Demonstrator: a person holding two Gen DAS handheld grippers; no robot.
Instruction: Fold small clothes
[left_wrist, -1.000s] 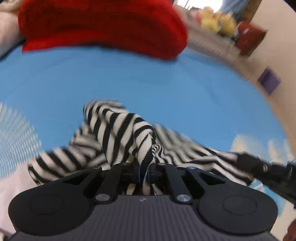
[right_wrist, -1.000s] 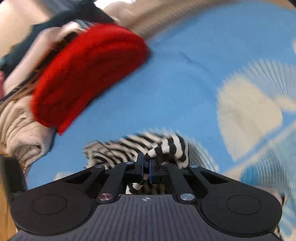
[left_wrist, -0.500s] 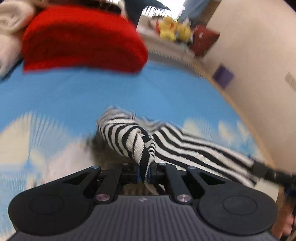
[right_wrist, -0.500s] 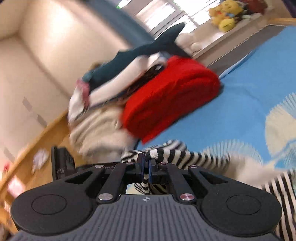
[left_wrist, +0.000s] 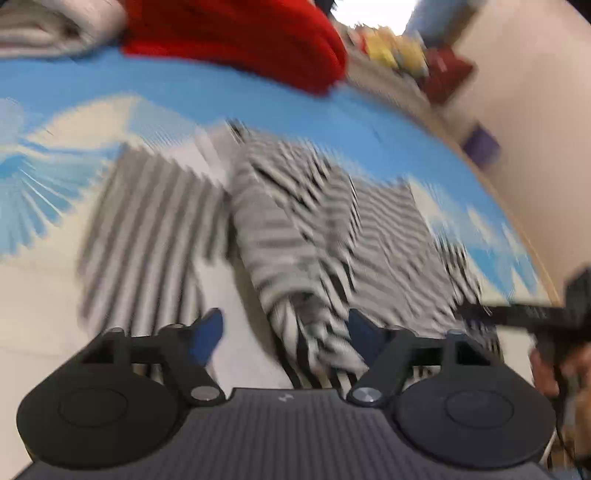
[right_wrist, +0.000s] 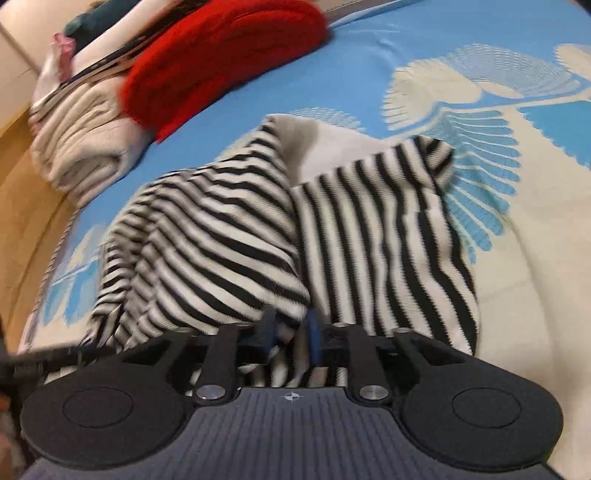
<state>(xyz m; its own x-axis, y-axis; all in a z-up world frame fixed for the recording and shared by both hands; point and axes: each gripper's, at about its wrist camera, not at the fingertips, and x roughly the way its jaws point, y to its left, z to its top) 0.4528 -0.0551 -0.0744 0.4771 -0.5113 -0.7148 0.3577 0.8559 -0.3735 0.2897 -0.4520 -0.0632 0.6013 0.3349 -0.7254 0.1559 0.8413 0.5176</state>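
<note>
The black-and-white striped garment (right_wrist: 221, 229) lies spread on the blue blanket (right_wrist: 406, 44), one half folded over the other. My right gripper (right_wrist: 291, 330) is at its near edge. Its jaws are opening, with a loose fold of the stripes in the gap and the pads off it. In the blurred left wrist view the striped garment (left_wrist: 295, 229) runs up between the widely parted, still opening fingers of my left gripper (left_wrist: 286, 328), close to the right finger (left_wrist: 364, 328). The right gripper (left_wrist: 535, 317) shows at the right edge, in a person's hand.
A folded red knit (right_wrist: 221, 62) and a cream folded stack (right_wrist: 85, 147) sit at the blanket's far side. A wooden edge (right_wrist: 22, 184) borders the left. In the left wrist view, the red knit (left_wrist: 236, 33), soft toys (left_wrist: 391, 51) and a wall (left_wrist: 535, 129) lie beyond.
Both grippers were shut on the striped garment and drew it back from the red pile. Now both jaws have parted and the garment lies spread on the blanket.
</note>
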